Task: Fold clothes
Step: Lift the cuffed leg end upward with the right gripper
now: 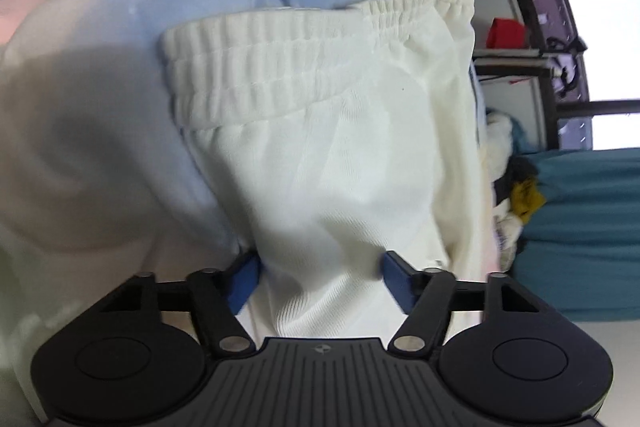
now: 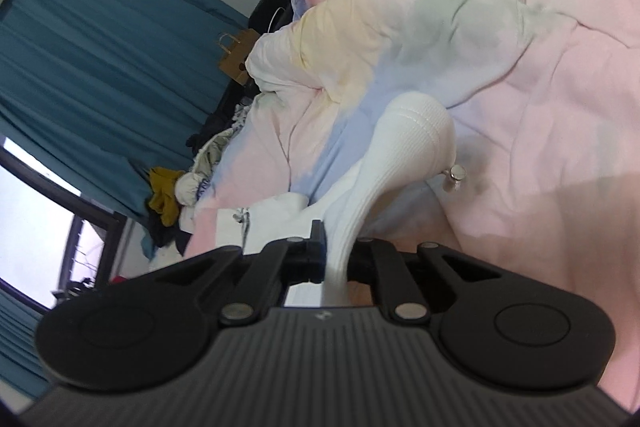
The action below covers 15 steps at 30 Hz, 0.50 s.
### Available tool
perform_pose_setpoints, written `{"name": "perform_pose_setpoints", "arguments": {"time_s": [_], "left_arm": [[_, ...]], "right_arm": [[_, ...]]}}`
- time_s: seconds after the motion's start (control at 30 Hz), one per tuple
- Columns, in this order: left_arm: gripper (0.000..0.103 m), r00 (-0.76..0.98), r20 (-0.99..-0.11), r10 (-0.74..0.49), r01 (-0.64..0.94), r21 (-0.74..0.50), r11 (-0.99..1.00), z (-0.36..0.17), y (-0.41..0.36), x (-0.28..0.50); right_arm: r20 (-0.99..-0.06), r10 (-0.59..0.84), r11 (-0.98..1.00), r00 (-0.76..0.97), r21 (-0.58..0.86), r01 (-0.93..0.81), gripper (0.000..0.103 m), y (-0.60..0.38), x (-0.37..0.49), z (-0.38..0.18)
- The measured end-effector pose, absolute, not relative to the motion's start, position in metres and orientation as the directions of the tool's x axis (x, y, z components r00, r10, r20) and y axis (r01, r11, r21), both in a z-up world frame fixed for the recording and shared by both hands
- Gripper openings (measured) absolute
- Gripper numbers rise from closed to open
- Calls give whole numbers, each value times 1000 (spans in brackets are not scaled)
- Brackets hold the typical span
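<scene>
A cream-white knit garment (image 1: 320, 155) with a ribbed elastic waistband (image 1: 280, 67) fills the left wrist view, lifted over the bed. Its lower fabric is gathered between the blue pads of my left gripper (image 1: 320, 279), and both pads press on it. In the right wrist view, a stretched strip of the same white garment (image 2: 400, 155) runs from a ribbed band down into my right gripper (image 2: 336, 251), which is shut tight on it. A metal drawstring tip (image 2: 456, 177) hangs beside the band.
Rumpled pastel bedding (image 2: 540, 87) in pink, blue and yellow lies under everything. Teal curtains (image 2: 100, 47) and a window stand to one side. A pile of other clothes (image 2: 172, 195) sits at the bed's edge, with a paper bag (image 2: 236, 55) and a charger cable behind.
</scene>
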State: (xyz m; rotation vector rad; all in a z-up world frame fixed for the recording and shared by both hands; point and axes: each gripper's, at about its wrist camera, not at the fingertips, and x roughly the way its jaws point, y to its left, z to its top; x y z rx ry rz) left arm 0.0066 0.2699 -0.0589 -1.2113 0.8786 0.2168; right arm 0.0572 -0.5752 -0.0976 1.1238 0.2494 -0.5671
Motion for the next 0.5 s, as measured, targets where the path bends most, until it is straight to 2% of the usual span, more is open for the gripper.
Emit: {"name": "perform_pose_setpoints", "arguments": {"time_s": [0.07, 0.13, 0.27, 0.5], "left_arm": [[36, 682, -679, -271, -563, -725, 397, -56, 268, 7], [21, 706, -657, -265, -540, -741, 400, -54, 269, 5], [15, 751, -611, -250, -496, -772, 397, -37, 264, -5], [13, 828, -518, -215, -417, -825, 382, 19, 258, -36]], "right_arm": [[-477, -303, 322, 825, 763, 560, 7, -575, 60, -97], [-479, -306, 332, 823, 756, 564, 7, -574, 60, -97], [-463, -325, 372, 825, 739, 562, 7, -569, 59, -91], [-389, -380, 436, 839, 724, 534, 7, -562, 50, -74]]}}
